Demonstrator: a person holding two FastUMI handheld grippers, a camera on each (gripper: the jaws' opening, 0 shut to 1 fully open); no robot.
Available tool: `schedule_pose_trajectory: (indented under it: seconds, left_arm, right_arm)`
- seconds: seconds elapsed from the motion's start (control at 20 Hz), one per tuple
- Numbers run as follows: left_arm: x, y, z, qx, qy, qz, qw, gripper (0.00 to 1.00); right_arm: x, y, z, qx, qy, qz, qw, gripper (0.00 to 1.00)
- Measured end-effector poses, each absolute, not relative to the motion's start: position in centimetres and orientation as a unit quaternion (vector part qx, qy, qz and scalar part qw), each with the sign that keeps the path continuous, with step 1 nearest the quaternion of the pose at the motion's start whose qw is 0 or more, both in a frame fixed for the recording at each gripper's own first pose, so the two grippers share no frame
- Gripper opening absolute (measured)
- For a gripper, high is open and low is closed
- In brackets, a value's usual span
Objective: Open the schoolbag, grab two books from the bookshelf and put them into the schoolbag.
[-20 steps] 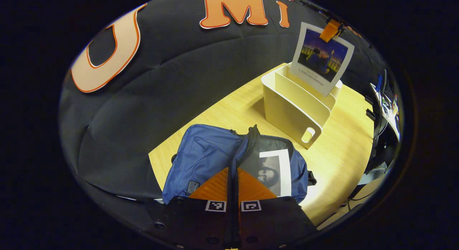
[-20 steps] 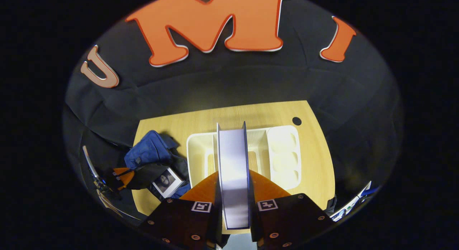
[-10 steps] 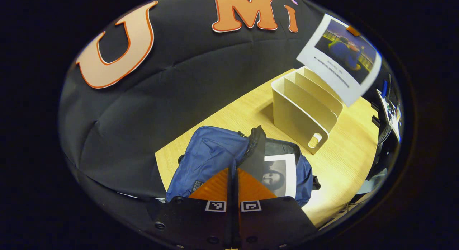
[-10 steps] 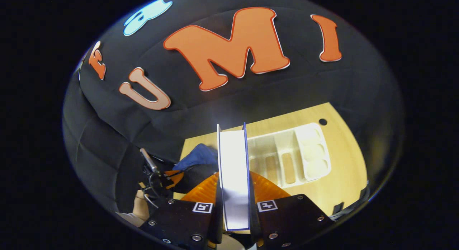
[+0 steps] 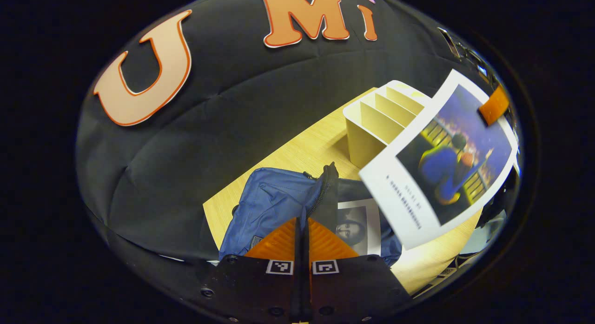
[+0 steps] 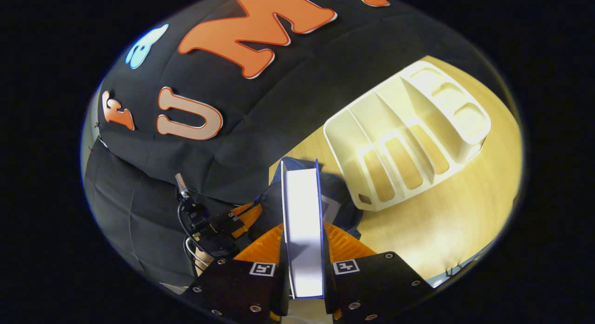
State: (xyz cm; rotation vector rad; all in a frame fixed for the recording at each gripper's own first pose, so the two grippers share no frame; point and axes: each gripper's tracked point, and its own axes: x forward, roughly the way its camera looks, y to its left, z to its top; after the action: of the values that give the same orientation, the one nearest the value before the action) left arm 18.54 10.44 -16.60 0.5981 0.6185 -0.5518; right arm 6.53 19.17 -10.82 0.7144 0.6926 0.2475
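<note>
Two books: one already in the schoolbag [image 5: 274, 201], one held in the air.
Schoolbag: blue, lying on the bench [image 5: 297, 152] near the booth's black cloth wall; its mouth is open, with the zipper edge [image 5: 325, 187] standing up.
Book in bag [image 5: 355, 226]: pale cover with a grey portrait, lying inside the open mouth, partly covered by the bag's dark flap.
Left gripper [image 5: 302, 238]: fingers closed together on a thin dark strip of the bag's opening edge, holding it up; in the right gripper view it [image 6: 232, 219] sits at the left of the bag, cables trailing from it.
Right gripper [image 6: 304, 249]: fingers pressed on both covers of the second book [image 6: 303, 221], which stands edge-on between them, pale page block facing the camera.
Second book, left gripper view: its cover [image 5: 441, 161] hangs tilted in the air above the bag's right side and in front of the bookshelf; a finger [image 5: 495, 105] shows at its upper right corner.
Bookshelf [image 6: 409, 138]: cream plastic rack with several dividers, standing on the bench just beyond the bag; its slots [image 5: 386, 110] hold nothing.
Bench: light wood grain, bag and bookshelf near each other on it.
</note>
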Motion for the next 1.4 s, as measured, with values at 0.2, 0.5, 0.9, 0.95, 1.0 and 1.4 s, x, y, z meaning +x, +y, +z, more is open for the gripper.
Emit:
schedule_pose_trajectory:
  seconds: [0.2, 0.5, 0.9, 0.95, 1.0, 1.4]
  left_arm:
    - [17.9, 9.6, -16.3, 0.289, 0.295, -0.274, 0.868, 0.01]
    - [16.4, 8.3, -15.6, 0.290, 0.291, -0.291, 0.864, 0.01]
    - [14.0, 6.4, -15.3, 0.293, 0.291, -0.320, 0.852, 0.01]
    - [13.5, 6.1, -15.5, 0.285, 0.297, -0.327, 0.851, 0.01]
    - [13.2, 5.9, -15.7, 0.273, 0.304, -0.330, 0.851, 0.01]
    - [14.1, 5.6, -17.0, 0.272, 0.313, -0.314, 0.854, 0.01]
  right_arm:
    - [8.9, 20.8, -15.3, 0.387, 0.319, 0.094, 0.860, 0.30]
    - [11.9, 24.0, -19.4, 0.446, 0.304, 0.090, 0.837, 0.30]
    - [16.3, 28.6, -22.0, 0.528, 0.211, 0.061, 0.821, 0.30]
    - [16.9, 28.9, -22.0, 0.531, 0.205, 0.058, 0.820, 0.30]
    - [17.4, 29.4, -22.1, 0.534, 0.198, 0.055, 0.820, 0.30]
    - [20.0, 34.1, -24.4, 0.533, 0.234, 0.048, 0.811, 0.33]
